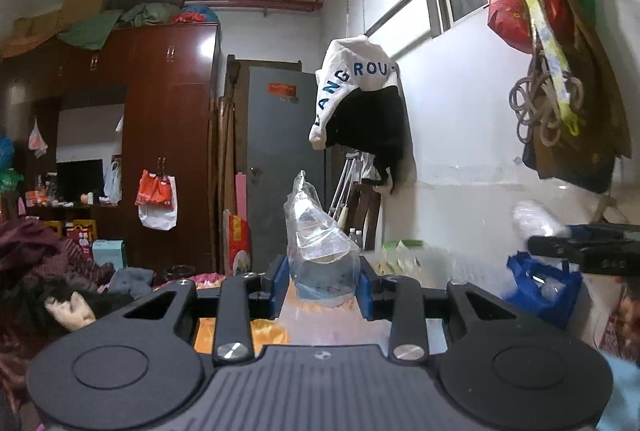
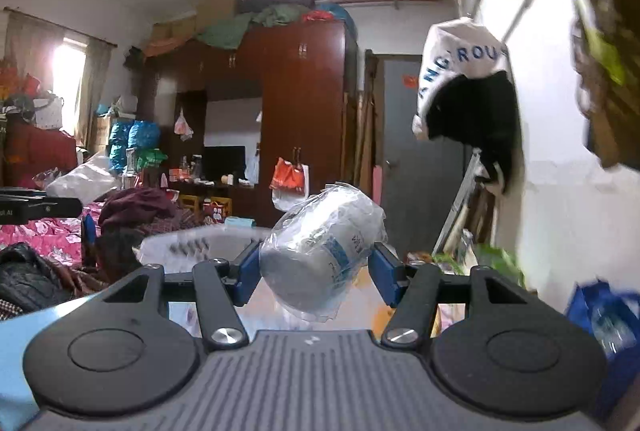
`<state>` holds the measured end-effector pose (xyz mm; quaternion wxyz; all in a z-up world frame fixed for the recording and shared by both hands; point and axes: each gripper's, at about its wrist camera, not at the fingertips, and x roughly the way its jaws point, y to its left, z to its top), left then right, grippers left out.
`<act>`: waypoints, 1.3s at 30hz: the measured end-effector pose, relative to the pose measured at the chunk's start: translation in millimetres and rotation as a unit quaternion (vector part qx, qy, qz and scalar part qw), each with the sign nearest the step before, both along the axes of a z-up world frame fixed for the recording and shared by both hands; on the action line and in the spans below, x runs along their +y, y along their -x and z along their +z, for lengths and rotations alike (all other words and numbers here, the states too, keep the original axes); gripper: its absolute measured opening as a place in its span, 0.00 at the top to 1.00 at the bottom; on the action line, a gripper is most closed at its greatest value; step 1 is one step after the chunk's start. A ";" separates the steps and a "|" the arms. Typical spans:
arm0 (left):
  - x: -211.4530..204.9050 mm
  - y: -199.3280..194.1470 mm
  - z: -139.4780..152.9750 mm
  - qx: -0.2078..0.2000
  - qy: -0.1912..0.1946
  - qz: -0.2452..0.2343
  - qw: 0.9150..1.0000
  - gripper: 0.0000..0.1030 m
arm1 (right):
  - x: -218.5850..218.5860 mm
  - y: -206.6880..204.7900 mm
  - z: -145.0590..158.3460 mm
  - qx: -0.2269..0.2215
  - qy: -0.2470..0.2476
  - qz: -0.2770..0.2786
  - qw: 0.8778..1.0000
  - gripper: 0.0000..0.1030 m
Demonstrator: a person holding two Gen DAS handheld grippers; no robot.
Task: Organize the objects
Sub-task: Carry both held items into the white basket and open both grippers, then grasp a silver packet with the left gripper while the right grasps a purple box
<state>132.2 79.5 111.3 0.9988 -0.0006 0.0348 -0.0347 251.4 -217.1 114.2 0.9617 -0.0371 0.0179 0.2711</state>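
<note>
Plastic-wrapped bottle sits tilted at the centre of the right wrist view, pinched between the blue pads of the right gripper, whose jaws are closed on it. At far left of that frame a bed with a pink floral cover carries heaped clothes; a white basket lies just behind the gripper, and a dark red wardrobe fills the middle. In the left wrist view, the left gripper clamps a second bottle in a clear bag at lower centre. Behind stands a grey door; a white and black garment hangs from a rail, and a blue bag sits lower right.
</note>
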 end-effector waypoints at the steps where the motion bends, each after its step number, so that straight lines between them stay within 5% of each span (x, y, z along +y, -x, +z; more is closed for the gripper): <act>1: -1.8 -13.9 6.3 0.004 0.002 -0.002 1.000 0.63 | 8.3 -13.7 5.8 0.001 0.002 0.005 1.000 0.41; 7: -12.9 -95.8 16.1 0.080 0.024 -0.020 0.996 0.63 | 56.5 -79.2 16.4 0.033 0.042 0.004 0.999 0.41; 11: -19.7 -112.9 4.7 0.089 0.024 -0.021 0.995 0.58 | 61.4 -84.4 13.5 0.039 0.049 0.009 0.998 0.40; 12: -19.4 -113.1 3.0 0.085 0.024 -0.017 0.996 0.44 | 61.8 -80.3 13.0 0.028 0.050 0.004 0.998 0.33; 13: -18.9 -113.4 1.1 0.085 0.024 -0.016 0.996 0.34 | 62.1 -76.0 12.3 0.020 0.050 0.002 0.999 0.12; 14: -18.1 -113.3 -1.2 0.088 0.026 -0.015 0.996 0.19 | 62.1 -71.4 11.6 0.017 0.051 0.001 0.999 0.01; 15: -16.6 -111.1 -2.0 0.086 0.029 -0.015 0.996 0.19 | 61.5 -65.5 11.5 0.010 0.053 -0.004 0.999 0.00; 18: -10.2 -98.3 -0.6 0.077 0.040 -0.018 0.996 0.19 | 54.4 -53.5 11.6 0.008 0.051 -0.008 0.999 0.00; 23: -6.8 -51.1 -14.5 0.081 0.014 -0.027 0.996 0.19 | 34.7 -39.9 -2.4 0.085 0.044 -0.057 0.994 0.00; 28: -5.9 2.2 -45.0 0.088 -0.002 -0.005 0.996 0.19 | -2.0 -11.2 -39.6 0.123 0.005 -0.028 0.992 0.00; 34: -9.5 8.1 -61.7 0.109 0.021 -0.011 0.994 0.19 | -15.5 -7.8 -62.6 0.154 -0.026 0.007 0.988 0.27; 39: -22.1 -5.3 -77.1 0.130 0.006 -0.013 0.991 0.19 | -3.6 -17.5 -68.5 0.179 -0.010 0.009 0.984 0.28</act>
